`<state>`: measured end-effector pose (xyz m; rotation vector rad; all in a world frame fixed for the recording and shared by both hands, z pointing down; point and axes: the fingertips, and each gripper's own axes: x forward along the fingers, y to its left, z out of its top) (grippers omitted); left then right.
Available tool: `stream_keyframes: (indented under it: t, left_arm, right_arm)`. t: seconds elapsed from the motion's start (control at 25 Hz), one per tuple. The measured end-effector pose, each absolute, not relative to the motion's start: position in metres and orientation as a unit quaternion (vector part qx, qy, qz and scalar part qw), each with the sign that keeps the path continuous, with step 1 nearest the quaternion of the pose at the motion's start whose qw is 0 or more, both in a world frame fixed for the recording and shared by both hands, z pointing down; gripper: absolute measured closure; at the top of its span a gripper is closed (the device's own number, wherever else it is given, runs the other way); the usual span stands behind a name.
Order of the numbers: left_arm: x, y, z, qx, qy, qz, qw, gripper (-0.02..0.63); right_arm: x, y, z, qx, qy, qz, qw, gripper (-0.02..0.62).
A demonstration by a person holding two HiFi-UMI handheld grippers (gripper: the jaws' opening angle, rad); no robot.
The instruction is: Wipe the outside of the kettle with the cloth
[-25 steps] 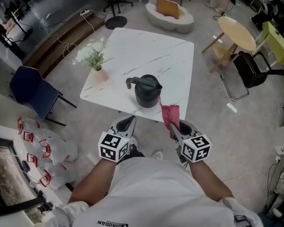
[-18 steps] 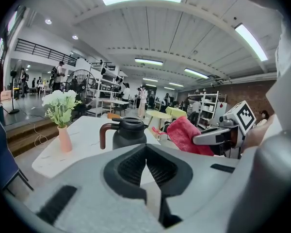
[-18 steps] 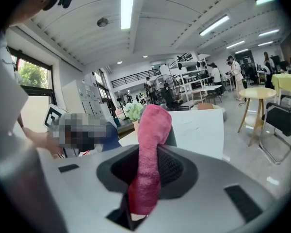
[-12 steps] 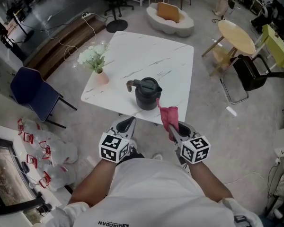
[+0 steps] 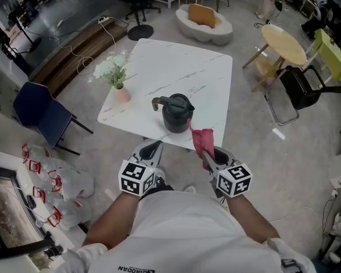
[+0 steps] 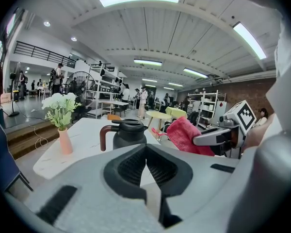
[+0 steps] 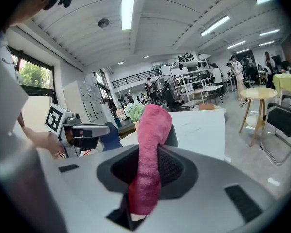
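A dark kettle (image 5: 177, 113) with a brown handle stands near the front edge of the white marble table (image 5: 176, 73); it also shows in the left gripper view as the kettle (image 6: 129, 134). My right gripper (image 5: 207, 156) is shut on a pink cloth (image 5: 203, 141) that sticks up from its jaws just short of the table edge, right of the kettle. The cloth (image 7: 149, 159) fills the right gripper view and hides most of the kettle. My left gripper (image 5: 154, 148) is shut and empty, held in front of the table, its jaws (image 6: 146, 152) closed together.
A pink vase of white flowers (image 5: 115, 73) stands at the table's left edge. A blue chair (image 5: 38, 110) is to the left, a round yellow table (image 5: 284, 41) and folding chair to the right, a cream seat (image 5: 206, 20) beyond. Plastic bags (image 5: 57, 181) lie on the floor.
The view has shifted very slightly; both grippers, the cloth and the kettle keep their places.
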<state>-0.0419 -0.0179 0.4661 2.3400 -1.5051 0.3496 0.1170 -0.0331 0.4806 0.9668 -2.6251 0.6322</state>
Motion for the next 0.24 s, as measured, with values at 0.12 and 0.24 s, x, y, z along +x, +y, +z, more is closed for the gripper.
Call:
stream_keyframes:
  t: [0.12,0.24]
  left_arm:
    - [-0.0421,-0.0167,0.466,0.822,-0.53,0.124,0.168,0.606]
    - [-0.0418,-0.0143,0.4662,0.821,-0.53,0.124,0.169,0.606]
  right_arm:
    - [0.1169,-0.0321,0.4798,0.333,-0.907,0.218,0.135,0.5]
    - [0.1173,-0.0299,0.479,0.332,-0.908,0.218,0.135,0.5]
